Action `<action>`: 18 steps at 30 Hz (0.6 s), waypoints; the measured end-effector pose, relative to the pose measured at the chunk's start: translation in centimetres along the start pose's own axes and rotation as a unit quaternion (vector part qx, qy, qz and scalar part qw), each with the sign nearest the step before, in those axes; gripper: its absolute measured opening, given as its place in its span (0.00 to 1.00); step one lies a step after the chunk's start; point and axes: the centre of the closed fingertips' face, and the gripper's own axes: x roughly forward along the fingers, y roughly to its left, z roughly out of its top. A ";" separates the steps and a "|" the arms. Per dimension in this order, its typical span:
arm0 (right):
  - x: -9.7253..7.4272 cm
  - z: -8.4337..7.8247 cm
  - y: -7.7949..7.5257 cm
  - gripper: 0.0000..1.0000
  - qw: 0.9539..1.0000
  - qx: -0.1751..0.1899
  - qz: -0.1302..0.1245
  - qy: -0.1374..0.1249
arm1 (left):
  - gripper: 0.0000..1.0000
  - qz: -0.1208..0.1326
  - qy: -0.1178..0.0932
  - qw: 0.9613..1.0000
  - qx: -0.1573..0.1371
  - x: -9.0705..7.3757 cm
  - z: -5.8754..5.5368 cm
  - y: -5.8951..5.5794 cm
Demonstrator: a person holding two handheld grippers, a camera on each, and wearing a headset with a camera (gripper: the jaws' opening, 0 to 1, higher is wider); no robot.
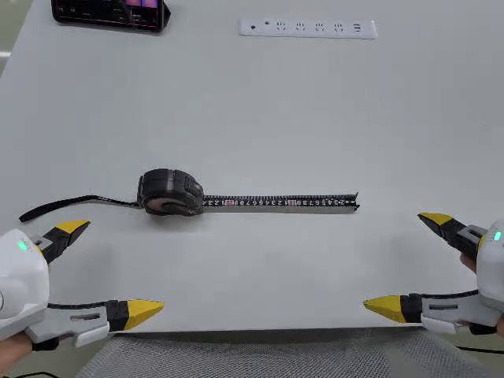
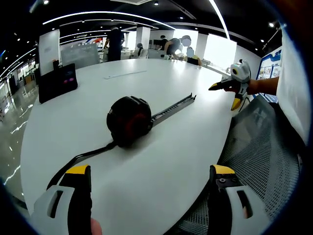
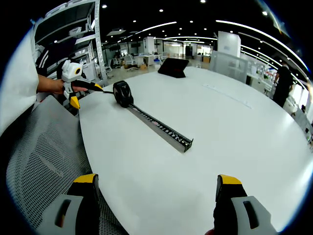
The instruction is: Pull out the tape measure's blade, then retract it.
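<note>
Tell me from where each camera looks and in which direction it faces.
Head view: above the near edge of the table, looking down at the tape measure, blade out; left gripper and right gripper, both open, below.
Left gripper view: low at the edge, facing the tape measure between its own jaws; the right gripper and the person's arm beyond.
Right gripper view: low, facing the blade's free end; the left gripper beyond.
All share the tape measure.

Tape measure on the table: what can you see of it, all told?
The tape measure is round and black with a reddish side, and lies on the white table. Its blade is pulled out flat to the right, ending in a small hook. A black strap trails left. Only the table touches it.
</note>
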 end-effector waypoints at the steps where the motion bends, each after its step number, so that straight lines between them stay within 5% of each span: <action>1: 0.0 0.0 0.0 0.99 1.000 0.001 0.000 0.000 | 0.99 -0.001 0.000 1.000 -0.001 0.0 0.0 0.0; 18: 0.0 0.3 -0.2 0.99 1.000 -0.003 -0.004 -0.002 | 0.99 0.001 -0.001 1.000 0.001 -0.1 0.1 0.1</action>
